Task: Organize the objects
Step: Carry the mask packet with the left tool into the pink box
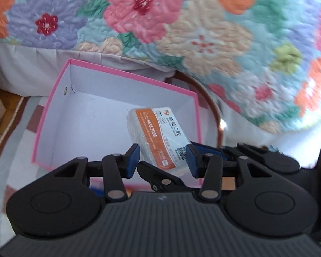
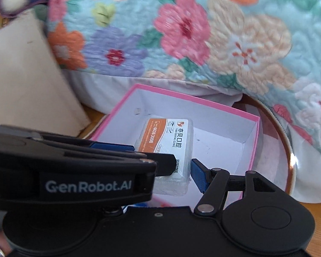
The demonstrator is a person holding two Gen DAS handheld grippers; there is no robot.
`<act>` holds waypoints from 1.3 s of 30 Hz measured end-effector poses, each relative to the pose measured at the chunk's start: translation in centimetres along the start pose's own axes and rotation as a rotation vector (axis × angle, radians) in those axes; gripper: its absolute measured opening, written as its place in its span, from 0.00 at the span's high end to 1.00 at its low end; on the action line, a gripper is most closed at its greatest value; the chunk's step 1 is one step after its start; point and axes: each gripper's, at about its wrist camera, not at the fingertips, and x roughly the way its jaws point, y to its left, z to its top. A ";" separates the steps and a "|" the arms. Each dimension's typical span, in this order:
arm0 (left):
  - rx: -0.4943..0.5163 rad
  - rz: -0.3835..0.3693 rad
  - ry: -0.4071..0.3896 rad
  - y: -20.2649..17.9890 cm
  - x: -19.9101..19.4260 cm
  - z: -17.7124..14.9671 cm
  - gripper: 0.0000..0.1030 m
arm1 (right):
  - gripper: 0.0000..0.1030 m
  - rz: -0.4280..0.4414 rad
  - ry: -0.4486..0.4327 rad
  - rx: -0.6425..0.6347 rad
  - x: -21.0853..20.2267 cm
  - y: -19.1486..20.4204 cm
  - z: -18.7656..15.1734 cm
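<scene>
Blue pads (image 1: pixel 133 160) of the left gripper (image 1: pixel 162 156) clamp the tissue pack (image 1: pixel 158 128) at its near end. The right gripper (image 2: pixel 177 171) lays one pad against it (other finger hidden, so I cannot tell its grip). The pack sits inside the pink box (image 1: pixel 53 115), towards its near right corner, label up, long axis towards the far wall. This looks like placing; next, lower and release.
</scene>
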 end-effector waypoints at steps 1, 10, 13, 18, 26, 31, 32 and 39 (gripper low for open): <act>-0.009 -0.002 0.007 0.3 1.2 0.4 0.57 | 0.34 -0.007 0.011 0.015 1.1 -0.6 0.3; -0.097 -0.055 0.106 3.4 10.1 2.9 0.57 | 0.34 -0.064 0.098 0.088 8.7 -4.6 0.9; -0.135 -0.047 0.147 4.2 12.1 3.1 0.57 | 0.34 -0.091 0.132 0.020 10.6 -4.4 1.0; -0.152 -0.066 0.171 4.6 13.8 2.9 0.62 | 0.35 -0.126 0.181 -0.128 12.8 -3.7 0.8; -0.187 -0.050 0.192 4.4 15.2 2.5 0.74 | 0.50 -0.236 0.207 -0.293 14.0 -3.8 0.0; -0.175 -0.022 0.206 4.5 15.0 2.3 0.74 | 0.54 -0.169 0.173 -0.224 12.4 -5.3 0.2; -0.179 -0.007 0.211 4.7 14.9 2.2 0.74 | 0.53 -0.134 0.170 -0.213 12.0 -5.3 0.2; -0.165 0.061 0.188 5.3 13.6 2.6 0.74 | 0.38 -0.116 0.243 -0.394 13.8 -3.6 -0.8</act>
